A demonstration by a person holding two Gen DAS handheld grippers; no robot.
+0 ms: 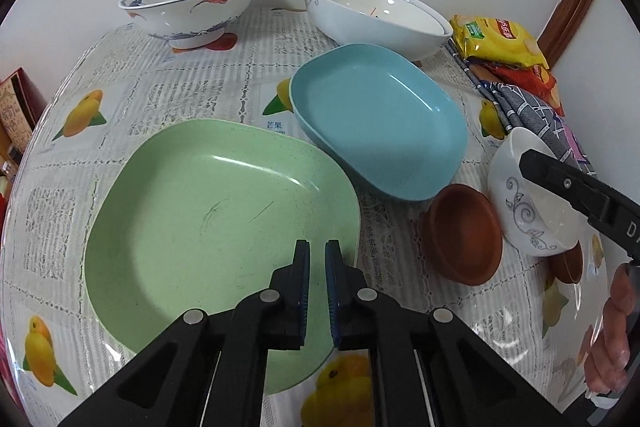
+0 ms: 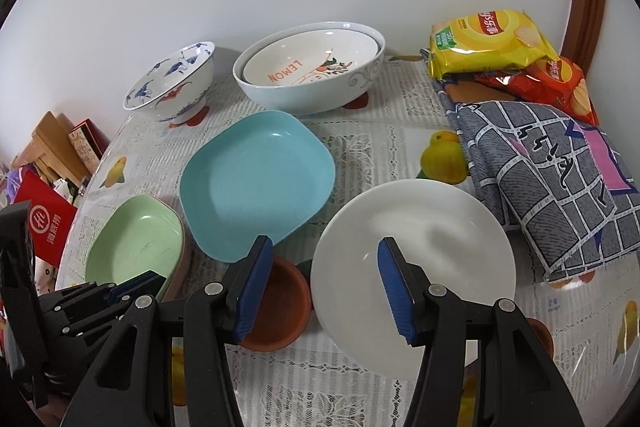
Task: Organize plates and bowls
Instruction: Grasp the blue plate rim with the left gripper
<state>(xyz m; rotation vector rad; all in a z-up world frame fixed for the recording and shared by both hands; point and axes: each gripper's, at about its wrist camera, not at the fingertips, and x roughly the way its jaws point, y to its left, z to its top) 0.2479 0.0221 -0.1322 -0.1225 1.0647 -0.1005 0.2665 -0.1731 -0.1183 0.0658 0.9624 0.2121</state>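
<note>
A green square plate (image 1: 208, 227) lies under my left gripper (image 1: 317, 291), whose jaws are nearly closed with a narrow gap and hold nothing. A blue square dish (image 1: 380, 119) lies behind it. My right gripper (image 2: 324, 283) is open around the near rim of a small white bowl (image 2: 416, 259), which sits tilted in the left wrist view (image 1: 524, 211); one finger (image 1: 568, 183) reaches inside it. A brown saucer (image 2: 280, 311) lies next to the bowl. The green plate (image 2: 136, 247) and blue dish (image 2: 256, 179) show in the right wrist view too.
At the back stand a blue-and-white footed bowl (image 1: 192, 3) and a large white bowl with a smaller one nested inside (image 2: 312, 71). Chip bags (image 2: 488, 39) and a folded grey cloth (image 2: 552, 179) lie at right. Boxes (image 2: 48, 219) sit beyond the table's left edge.
</note>
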